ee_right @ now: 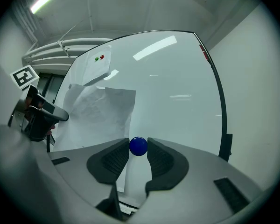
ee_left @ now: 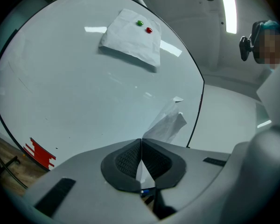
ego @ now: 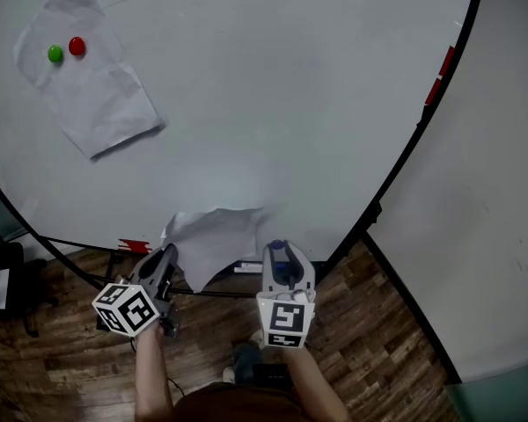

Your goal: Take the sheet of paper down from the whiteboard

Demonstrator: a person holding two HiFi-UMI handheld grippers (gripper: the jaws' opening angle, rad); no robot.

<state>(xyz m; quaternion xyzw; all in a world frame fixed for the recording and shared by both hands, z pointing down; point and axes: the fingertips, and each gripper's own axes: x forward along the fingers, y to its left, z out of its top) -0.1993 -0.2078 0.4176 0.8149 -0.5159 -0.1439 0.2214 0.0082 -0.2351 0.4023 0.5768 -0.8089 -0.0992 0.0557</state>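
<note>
A large whiteboard [ego: 273, 104] is filling most of the head view, with a wooden floor [ego: 370, 323] showing below it. At the bottom centre of that view, the person's two arms are reaching forward, each holding a tool. The left hand-held gripper [ego: 169, 255] is clenching the lower left edge of a crumpled white sheet of paper [ego: 213, 236]. In the left gripper view its jaws [ee_left: 141, 141] are pressing together on the paper, which is rising from between them toward the right [ee_left: 170, 122]. This sheet is hanging in front of the lower edge of the board, just left of the right hand-held gripper [ego: 277, 249]; whether it is touching the board cannot be told. The right gripper view is showing that gripper [ee_right: 138, 149] grasping a small blue round magnet [ee_right: 138, 145] between its pads, with the sheet [ee_right: 102, 111] spreading to the left of it. At the upper left of the head view, a second sheet [ego: 88, 86] is lying tilted on the board, with a green magnet [ego: 55, 54] and a red magnet [ego: 77, 47] sitting side by side near its top.
</note>
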